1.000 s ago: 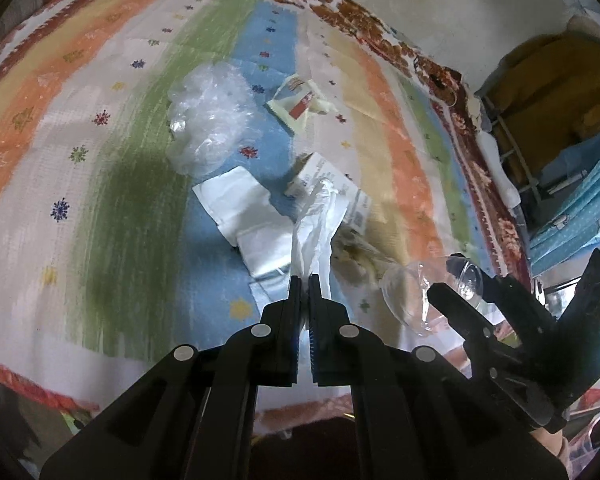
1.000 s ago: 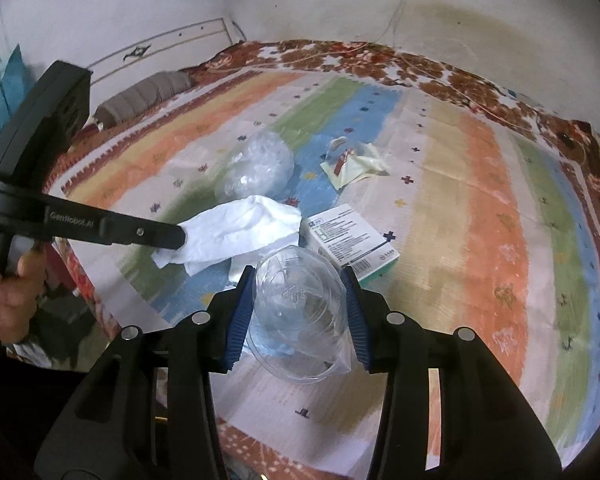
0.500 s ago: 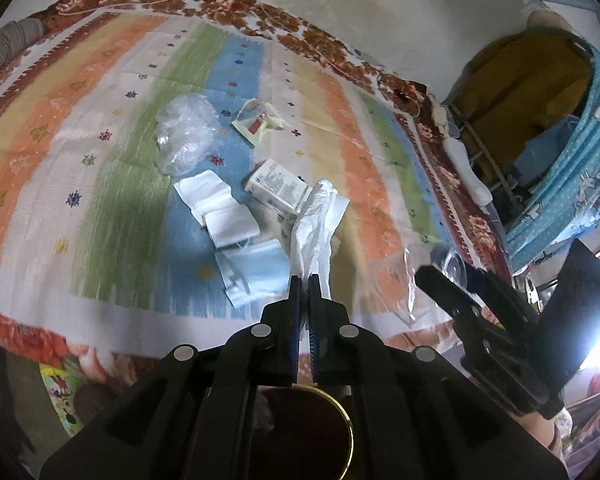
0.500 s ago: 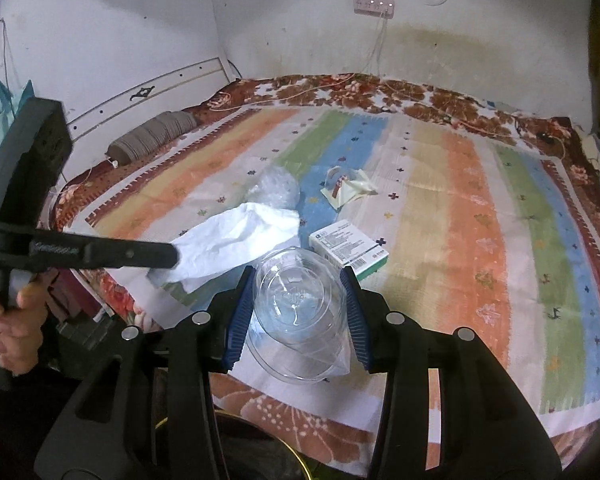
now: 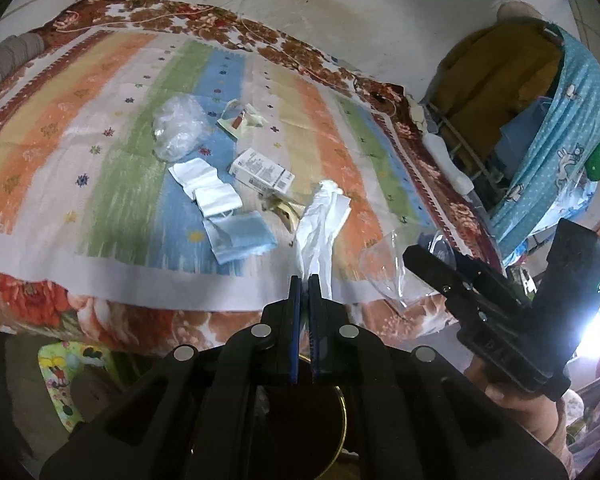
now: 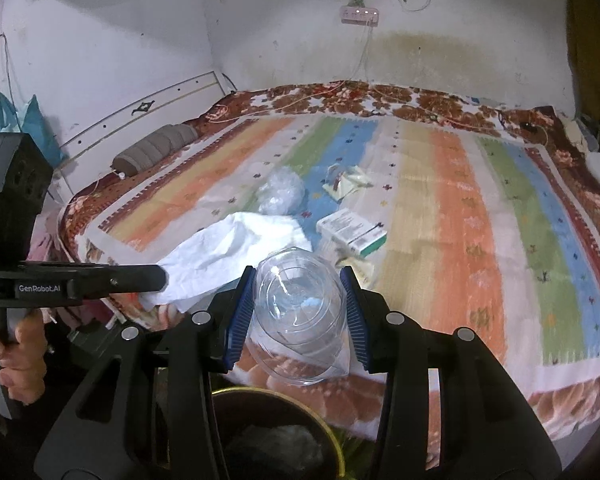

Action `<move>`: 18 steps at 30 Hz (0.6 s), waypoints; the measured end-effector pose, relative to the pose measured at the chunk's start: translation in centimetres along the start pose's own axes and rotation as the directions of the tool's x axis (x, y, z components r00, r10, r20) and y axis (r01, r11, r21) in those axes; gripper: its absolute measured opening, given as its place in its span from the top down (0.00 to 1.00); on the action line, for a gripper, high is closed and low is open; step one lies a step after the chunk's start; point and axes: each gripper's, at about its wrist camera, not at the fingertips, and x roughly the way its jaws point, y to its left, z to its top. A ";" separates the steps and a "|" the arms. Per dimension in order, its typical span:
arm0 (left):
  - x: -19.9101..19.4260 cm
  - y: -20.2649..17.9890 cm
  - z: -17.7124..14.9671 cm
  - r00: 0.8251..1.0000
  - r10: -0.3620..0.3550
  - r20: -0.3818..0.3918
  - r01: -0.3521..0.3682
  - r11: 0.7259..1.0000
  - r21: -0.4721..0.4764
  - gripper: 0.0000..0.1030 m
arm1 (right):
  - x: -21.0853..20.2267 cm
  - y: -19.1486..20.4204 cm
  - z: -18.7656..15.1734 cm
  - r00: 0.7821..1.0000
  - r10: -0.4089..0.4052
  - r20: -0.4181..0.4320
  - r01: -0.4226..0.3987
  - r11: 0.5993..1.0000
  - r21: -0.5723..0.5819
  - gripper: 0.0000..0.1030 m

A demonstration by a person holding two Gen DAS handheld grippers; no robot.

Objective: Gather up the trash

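Note:
My left gripper is shut on a white tissue, held off the bed's near edge; it also shows in the right wrist view. My right gripper is shut on a clear plastic cup, also seen in the left wrist view. A dark trash bin with a gold rim sits below both grippers. On the striped bedspread lie a clear plastic bag, a yellow wrapper, a white box, white tissues, a blue mask and a banana peel.
A grey pillow lies at the bed's far left by the white wall. A rack with yellow and blue cloths stands to the right of the bed. A cartoon-print mat lies on the floor.
Both grippers pulled back from the bed with the tissue and the cup, rising away. The trash bin has come into view beneath them.

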 end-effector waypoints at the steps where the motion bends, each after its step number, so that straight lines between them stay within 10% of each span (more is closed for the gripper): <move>1: -0.1 -0.1 -0.3 1.000 0.005 -0.001 -0.005 1.000 0.002 0.97 | -0.3 0.3 -0.3 1.000 0.001 0.000 -0.001 1.000 0.000 0.61; 18: -1.1 -0.6 -7.7 0.999 0.037 -0.029 -0.036 0.999 0.026 0.97 | -1.3 1.8 -6.2 0.993 0.002 -0.120 0.007 0.997 0.071 0.61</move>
